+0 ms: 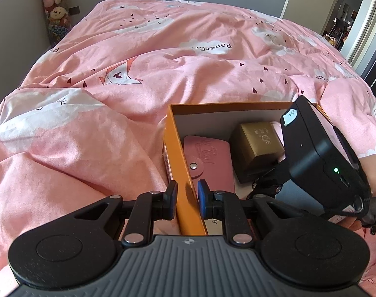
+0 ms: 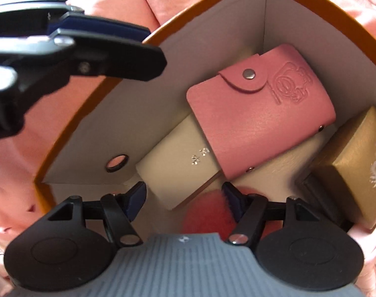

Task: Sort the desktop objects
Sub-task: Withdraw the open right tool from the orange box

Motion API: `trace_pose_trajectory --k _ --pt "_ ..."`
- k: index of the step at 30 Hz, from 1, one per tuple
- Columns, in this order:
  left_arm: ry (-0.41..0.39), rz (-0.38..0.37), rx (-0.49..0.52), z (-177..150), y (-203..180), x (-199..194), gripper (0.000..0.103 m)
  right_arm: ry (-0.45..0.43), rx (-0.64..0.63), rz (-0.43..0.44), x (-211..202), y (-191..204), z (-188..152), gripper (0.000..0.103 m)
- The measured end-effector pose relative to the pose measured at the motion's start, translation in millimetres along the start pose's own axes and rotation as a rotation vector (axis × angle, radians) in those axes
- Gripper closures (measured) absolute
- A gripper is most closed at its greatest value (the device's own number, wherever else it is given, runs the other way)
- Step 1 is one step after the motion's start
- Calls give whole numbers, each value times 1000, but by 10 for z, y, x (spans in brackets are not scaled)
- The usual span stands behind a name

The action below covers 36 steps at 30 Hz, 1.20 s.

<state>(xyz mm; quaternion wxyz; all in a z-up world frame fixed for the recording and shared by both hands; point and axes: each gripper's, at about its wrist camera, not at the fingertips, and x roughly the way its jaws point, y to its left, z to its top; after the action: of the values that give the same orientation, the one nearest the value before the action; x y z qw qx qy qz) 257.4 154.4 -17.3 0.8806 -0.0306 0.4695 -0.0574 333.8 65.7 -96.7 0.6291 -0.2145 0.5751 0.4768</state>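
Two claws work at an orange box (image 1: 185, 173) lying on a pink-quilted bed (image 1: 89, 123). The left claw (image 1: 186, 198) straddles the box's near wall, pads close but seemingly not quite pinching it. The right claw (image 2: 185, 195) hangs spread wide inside, empty, with a fuzzy pink item (image 2: 205, 212) against one pad. Inside lie a pink wallet (image 2: 259, 123), cream case (image 2: 178, 170) and gold box (image 2: 351, 168). The soft bedding could tip the box if the wall is tugged. Only the right view shows the cream case clearly.
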Motion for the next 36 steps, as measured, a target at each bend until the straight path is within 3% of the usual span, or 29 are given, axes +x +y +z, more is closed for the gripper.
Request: trace_pose_trajectory --k 3,5,10,16,20,26,28,32,36 --pt "-5 -11 -10 -5 26 -3 83 -64 -71 -67 -71 122 -40 49" --pt "-6 -7 -8 -4 19 4 83 -95 -94 -101 -101 160 -58 50" --pt "-5 -12 -2 -7 -19 18 83 -110 -105 -106 -140 155 -100 50" --pt "-8 -9 -1 -14 -20 0 83 -152 -88 -141 -372 89 -212 42" --pt "-10 -14 -7 -12 -20 -7 83 -201 -84 -222 -453 33 -228 41" --pt "-8 -9 -7 -15 -16 -5 83 -290 10 -204 -498 39 -223 42" --pt "-7 -8 -14 -9 -7 6 83 -311 35 -213 -471 63 -162 45" --pt "-8 -10 -19 -11 -10 8 83 -302 69 -254 -468 37 -2 71" --pt "-9 -8 -18 -12 -20 8 83 -300 89 -254 -460 -3 -159 73"
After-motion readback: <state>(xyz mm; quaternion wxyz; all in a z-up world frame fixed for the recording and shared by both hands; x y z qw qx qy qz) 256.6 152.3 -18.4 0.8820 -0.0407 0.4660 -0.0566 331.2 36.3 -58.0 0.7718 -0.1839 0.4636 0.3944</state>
